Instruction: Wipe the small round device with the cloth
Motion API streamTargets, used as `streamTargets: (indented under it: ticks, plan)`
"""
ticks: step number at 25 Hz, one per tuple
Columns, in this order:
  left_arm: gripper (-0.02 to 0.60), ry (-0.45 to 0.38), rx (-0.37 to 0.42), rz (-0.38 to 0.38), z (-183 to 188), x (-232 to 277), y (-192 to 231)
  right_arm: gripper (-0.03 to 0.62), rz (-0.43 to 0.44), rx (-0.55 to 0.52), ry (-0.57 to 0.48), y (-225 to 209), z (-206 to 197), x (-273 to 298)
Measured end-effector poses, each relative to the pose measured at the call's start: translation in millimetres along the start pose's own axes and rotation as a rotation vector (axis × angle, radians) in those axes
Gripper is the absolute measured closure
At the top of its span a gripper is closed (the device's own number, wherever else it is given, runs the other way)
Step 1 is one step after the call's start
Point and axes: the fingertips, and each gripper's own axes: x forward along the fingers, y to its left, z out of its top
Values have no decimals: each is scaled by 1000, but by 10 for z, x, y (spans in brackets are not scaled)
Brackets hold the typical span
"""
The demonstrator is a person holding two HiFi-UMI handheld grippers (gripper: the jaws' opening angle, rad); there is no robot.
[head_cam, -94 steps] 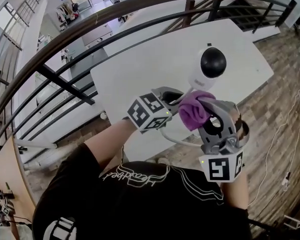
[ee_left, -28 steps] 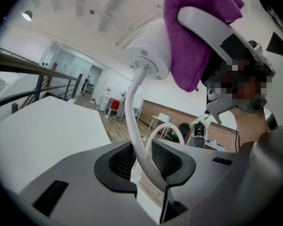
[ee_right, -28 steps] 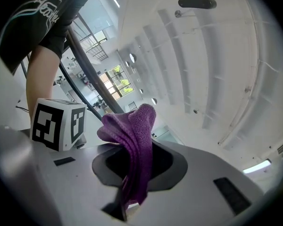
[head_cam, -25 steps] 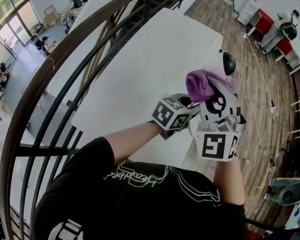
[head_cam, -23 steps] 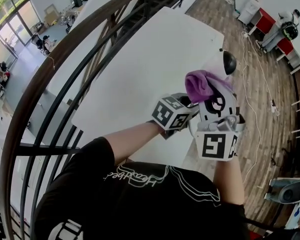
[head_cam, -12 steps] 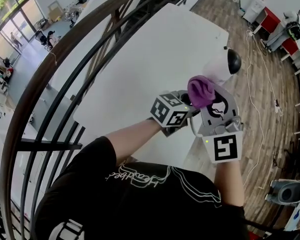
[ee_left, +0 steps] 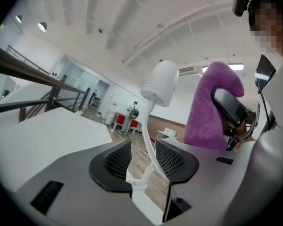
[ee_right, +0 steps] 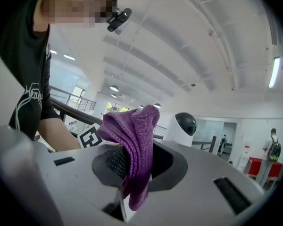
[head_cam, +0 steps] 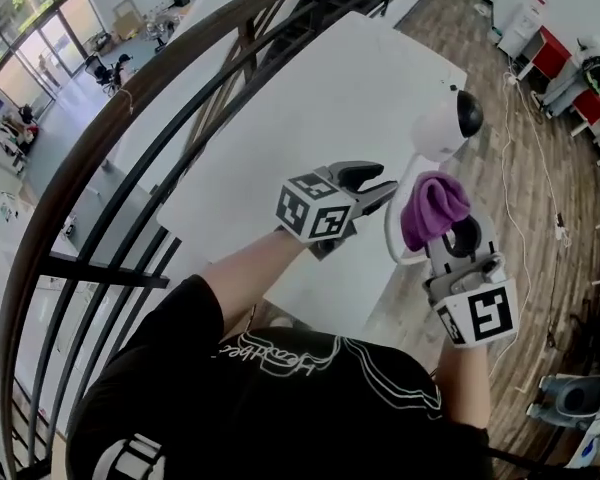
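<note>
The small round device (head_cam: 445, 128), white with a black dome, stands up over the table's near edge on its thin white cable (head_cam: 392, 218). My left gripper (head_cam: 380, 183) is beside that cable. In the left gripper view its jaws (ee_left: 144, 161) are opening, with the cable (ee_left: 147, 140) running loose between the pads and the device (ee_left: 161, 83) above. My right gripper (head_cam: 442, 223) is shut on the purple cloth (head_cam: 432, 206), held below the device and apart from it. The right gripper view shows the cloth (ee_right: 134, 145) bunched in the jaws (ee_right: 137, 161), with the device (ee_right: 181, 126) behind.
A white table (head_cam: 310, 98) lies beyond the grippers. A dark curved stair railing (head_cam: 130, 108) sweeps across the left. Wooden floor (head_cam: 540, 168) with a trailing cable and red cabinets (head_cam: 553, 53) lies to the right. The person's arm and black shirt fill the foreground.
The right gripper has carried the cloth down and off the device. The left gripper's jaws have spread apart around the cable and it has shifted slightly left.
</note>
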Motion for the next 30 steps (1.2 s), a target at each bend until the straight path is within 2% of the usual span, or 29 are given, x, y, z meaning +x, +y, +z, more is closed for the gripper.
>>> streamTargets:
  ticks: [3,6,9,12,15,19,22,26,30]
  plan:
    - [426,-49,-15,62,-7,-217,-86,536,83,104,2,69,-200,-253]
    - [444,-81,1,118,66,-462,-455,536,171,188,-18,151,-266,-545]
    - [563,-45,7,198,80,-728,-998,536,245,229,-8,316,-160,-922]
    - [572,-49,15,179,-14,-794,-1685,536,317,298,-4,418,-142,-1390]
    - [572,-35,74,166,-183,-785,-2328,536,364,353,-4,485,-175,-1830]
    - [574,-46,146,185,-361,-761,-2993,536,393,394,-22,561,-242,-2336]
    - [572,-49,157,190,-538,-690,-3333,536,419,414,-20,628,-331,-2660]
    - [575,-8,155,208,-790,-672,-3605,536,458,443,-21,776,-369,-2945]
    - [575,-8,137,205,-939,-600,-3836,536,491,445,-14,880,-430,-3177]
